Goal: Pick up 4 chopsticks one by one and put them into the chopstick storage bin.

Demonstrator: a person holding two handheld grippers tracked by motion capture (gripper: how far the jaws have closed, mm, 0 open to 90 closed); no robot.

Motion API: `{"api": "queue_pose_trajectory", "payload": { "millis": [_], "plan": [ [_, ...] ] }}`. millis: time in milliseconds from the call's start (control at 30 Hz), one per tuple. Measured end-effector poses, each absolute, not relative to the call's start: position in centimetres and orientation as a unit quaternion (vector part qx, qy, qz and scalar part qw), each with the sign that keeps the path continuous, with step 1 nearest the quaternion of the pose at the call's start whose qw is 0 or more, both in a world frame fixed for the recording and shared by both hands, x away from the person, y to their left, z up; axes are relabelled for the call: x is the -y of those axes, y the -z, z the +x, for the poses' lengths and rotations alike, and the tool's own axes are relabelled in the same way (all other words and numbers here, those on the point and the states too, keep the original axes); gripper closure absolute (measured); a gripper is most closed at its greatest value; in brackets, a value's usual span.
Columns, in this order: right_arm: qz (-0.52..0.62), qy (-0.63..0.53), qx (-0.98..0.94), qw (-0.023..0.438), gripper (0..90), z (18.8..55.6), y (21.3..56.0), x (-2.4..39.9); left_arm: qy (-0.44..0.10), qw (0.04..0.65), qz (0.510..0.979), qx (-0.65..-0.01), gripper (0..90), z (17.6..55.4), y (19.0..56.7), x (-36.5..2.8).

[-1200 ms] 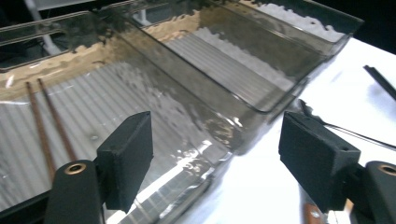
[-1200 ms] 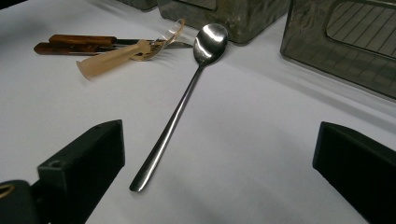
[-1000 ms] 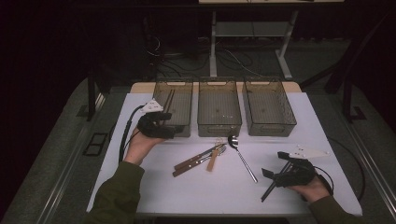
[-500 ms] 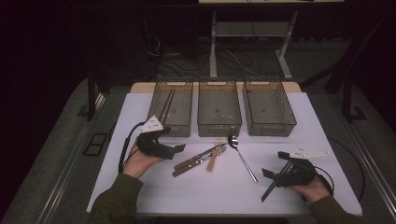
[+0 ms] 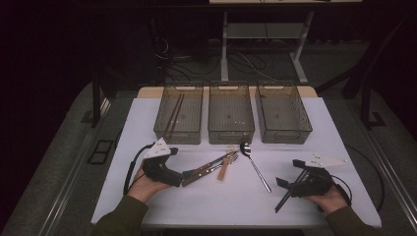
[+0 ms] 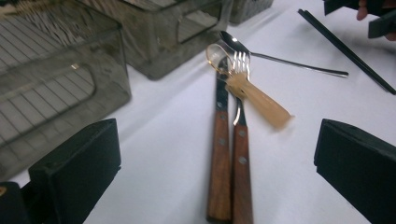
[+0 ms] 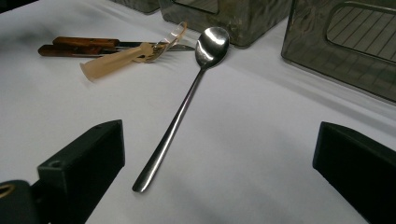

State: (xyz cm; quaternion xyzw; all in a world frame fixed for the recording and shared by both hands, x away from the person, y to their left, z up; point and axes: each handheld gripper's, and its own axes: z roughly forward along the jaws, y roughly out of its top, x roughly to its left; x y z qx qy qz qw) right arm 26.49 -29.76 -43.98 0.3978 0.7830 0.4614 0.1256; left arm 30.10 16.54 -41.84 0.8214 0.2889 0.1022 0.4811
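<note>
A wooden-handled knife (image 6: 219, 158) and fork (image 6: 242, 154) lie side by side on the white table, with a pale plastic spoon (image 6: 261, 102) across their heads. My left gripper (image 5: 184, 174) sits at the handle ends. Its jaws have just been opening and stand wide, with the handles between them untouched (image 6: 217, 151). A steel spoon (image 5: 255, 167) lies to the right. My right gripper (image 5: 289, 173) is open, and the spoon's handle tip (image 7: 144, 179) lies between its jaws. Black chopsticks (image 5: 287, 194) lie under that gripper.
Three grey see-through bins stand in a row at the back: the left bin (image 5: 162, 132) holds brown chopsticks (image 5: 174, 113), beside it the middle bin (image 5: 231, 135) and the right bin (image 5: 285, 135). Cables trail from both grippers. The table's front edge is just below my hands.
My left hand has come away from the left bin, forward and down to the wooden handles, and its jaws have opened wider. The right hand has stayed put.
</note>
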Motion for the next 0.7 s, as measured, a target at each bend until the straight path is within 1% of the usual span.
{"api": "queue_pose_trajectory", "payload": {
  "millis": [400, 533, 700],
  "plan": [
    [0.394, -0.453, -0.792, 0.11, 2.4, 26.4, 43.8, 29.9, -0.081, 0.475, 0.827, -0.289, 0.0, 28.4, 43.2, -16.8],
    [0.387, -0.445, -0.801, 0.104, 2.8, 26.4, 43.3, 30.2, -0.082, 0.47, 0.831, -0.286, 0.0, 28.1, 43.3, -16.7],
    [0.381, -0.44, -0.808, 0.088, 14.6, 26.3, 43.0, 30.9, -0.082, 0.467, 0.833, -0.285, 0.0, 28.1, 43.3, -16.6]
  ]
}}
